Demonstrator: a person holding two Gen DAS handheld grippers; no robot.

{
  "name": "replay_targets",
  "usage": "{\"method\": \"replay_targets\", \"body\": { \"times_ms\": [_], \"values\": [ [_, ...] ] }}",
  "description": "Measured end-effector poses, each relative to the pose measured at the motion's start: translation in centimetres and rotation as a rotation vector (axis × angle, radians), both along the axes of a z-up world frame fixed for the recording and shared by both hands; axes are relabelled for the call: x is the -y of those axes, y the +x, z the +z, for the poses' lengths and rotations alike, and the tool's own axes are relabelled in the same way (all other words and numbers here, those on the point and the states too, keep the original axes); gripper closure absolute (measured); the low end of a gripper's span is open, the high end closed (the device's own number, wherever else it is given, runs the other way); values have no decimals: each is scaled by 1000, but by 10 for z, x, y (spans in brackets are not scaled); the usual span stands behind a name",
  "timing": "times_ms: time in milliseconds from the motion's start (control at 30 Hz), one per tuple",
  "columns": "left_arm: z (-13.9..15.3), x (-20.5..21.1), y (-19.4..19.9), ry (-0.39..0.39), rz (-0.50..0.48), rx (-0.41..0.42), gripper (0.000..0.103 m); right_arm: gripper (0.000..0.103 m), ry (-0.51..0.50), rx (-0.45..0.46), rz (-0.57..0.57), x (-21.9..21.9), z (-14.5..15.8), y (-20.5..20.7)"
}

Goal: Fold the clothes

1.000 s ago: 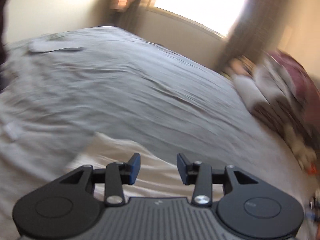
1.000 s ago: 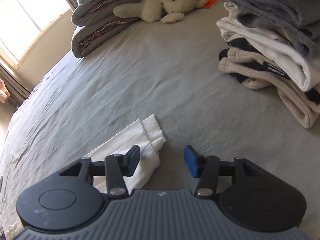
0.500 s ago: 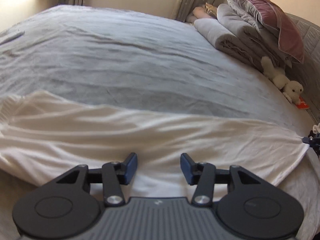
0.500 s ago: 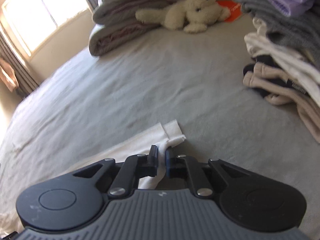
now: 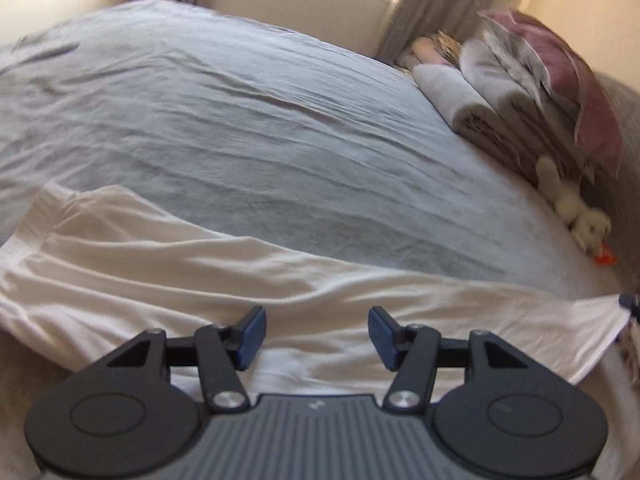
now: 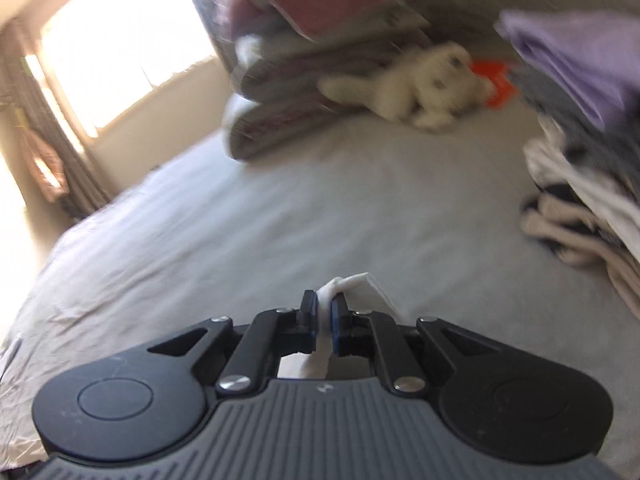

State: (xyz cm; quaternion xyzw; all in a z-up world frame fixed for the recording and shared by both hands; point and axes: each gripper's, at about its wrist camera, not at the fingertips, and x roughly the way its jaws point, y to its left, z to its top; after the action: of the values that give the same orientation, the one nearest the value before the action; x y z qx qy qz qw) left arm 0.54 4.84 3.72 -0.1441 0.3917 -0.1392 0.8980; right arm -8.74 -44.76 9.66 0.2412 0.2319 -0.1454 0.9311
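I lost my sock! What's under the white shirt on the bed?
Around the white shirt only the grey bedsheet shows. Anything beneath the shirt is covered, so a sock there cannot be seen.

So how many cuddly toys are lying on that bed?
1. A white plush toy lies at the head of the bed, against the folded bedding, next to something orange. Others could be hidden behind the clothes pile.

Daylight glares through the blown-out window (image 6: pixel 116 60); both fisheye views are motion-blurred, edges curved and dark.
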Motion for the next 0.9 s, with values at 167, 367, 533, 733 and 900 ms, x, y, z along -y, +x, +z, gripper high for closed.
{"method": "replay_targets", "body": {
  "times_ms": [167, 367, 533, 733, 900],
  "values": [
    [5, -44, 7, -153, 114, -39, 45, 94, -92, 104, 177, -77, 27, 1],
    [-7, -82, 7, -362, 172, -131, 45, 94, -168, 149, 458, -218, 25, 21],
    [-18, -77, 7, -401, 135, -187, 45, 90, -271, 36, 630, -311, -22, 50],
    [-16, -57, 5, -390, 52, -185, 44, 43, -229, -19, 713, -282, -16, 48],
    [-11, -30, 6, -403, -13, -178, 44, 43, -195, -64, 778, -257, -11, 47]
  ]
}}
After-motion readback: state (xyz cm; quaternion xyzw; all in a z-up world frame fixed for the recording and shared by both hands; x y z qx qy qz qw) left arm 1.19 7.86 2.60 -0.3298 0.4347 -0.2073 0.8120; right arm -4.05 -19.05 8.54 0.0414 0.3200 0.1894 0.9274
